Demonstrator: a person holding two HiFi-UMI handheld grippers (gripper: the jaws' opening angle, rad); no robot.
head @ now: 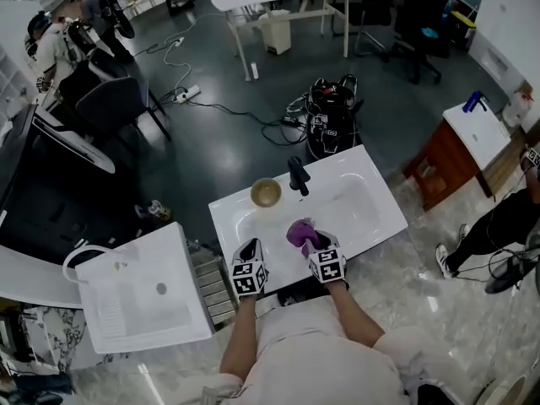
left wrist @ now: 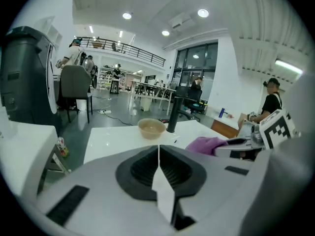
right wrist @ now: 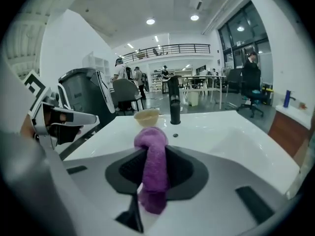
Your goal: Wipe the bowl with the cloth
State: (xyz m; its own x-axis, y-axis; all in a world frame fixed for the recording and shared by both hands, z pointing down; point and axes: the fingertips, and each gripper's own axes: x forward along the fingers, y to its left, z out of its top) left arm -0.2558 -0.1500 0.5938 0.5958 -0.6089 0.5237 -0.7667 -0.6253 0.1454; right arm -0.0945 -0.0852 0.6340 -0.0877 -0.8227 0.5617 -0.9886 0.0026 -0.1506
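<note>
Big open room, white sink counter right under you.
- Right claw: pinched on purple cloth, nothing else in it.
- Left claw: closed tight, nothing between jaws.
- Cloth: long way runs along right claw. Rounded end pokes forward, toward bowl.
- Bowl: open side up on counter, just beside black tap, well apart from cloth.
- Step, best guess: cloth in hold, wiping not yet begun.
- Next, likely: you carry cloth over to bowl, press it inside. Left claw may need to open and hold bowl steady.
</note>
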